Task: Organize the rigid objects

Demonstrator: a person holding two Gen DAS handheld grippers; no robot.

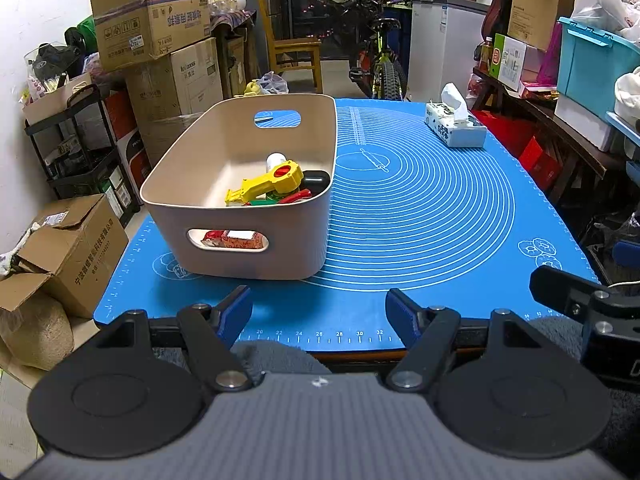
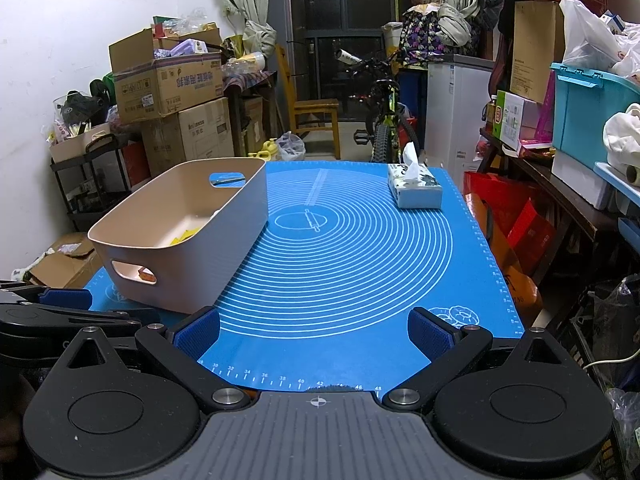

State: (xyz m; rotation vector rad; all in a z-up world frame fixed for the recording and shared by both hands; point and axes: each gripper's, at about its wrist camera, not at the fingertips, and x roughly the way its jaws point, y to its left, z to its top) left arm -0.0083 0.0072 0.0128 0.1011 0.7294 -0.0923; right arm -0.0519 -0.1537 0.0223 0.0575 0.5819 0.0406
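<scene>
A beige plastic basket (image 1: 192, 184) stands on the left of the blue mat (image 1: 420, 216). Inside it lie a yellow toy tool (image 1: 268, 184), a black object (image 1: 316, 180), a white bottle (image 1: 276, 159), a green and red piece (image 1: 288, 199) and a red packet (image 1: 232, 240) seen through the handle slot. My left gripper (image 1: 320, 314) is open and empty at the mat's near edge, in front of the basket. My right gripper (image 2: 316, 330) is open and empty at the near edge, right of the basket (image 2: 224, 232). The right gripper's arm also shows in the left wrist view (image 1: 584, 300).
A tissue box (image 1: 456, 126) sits at the mat's far right, also in the right wrist view (image 2: 416, 190). Cardboard boxes (image 1: 152, 28) and a black rack (image 1: 80, 152) line the left. A bicycle (image 1: 380, 60) and chair (image 1: 296, 52) stand beyond. Shelves with a teal bin (image 1: 596, 64) lie to the right.
</scene>
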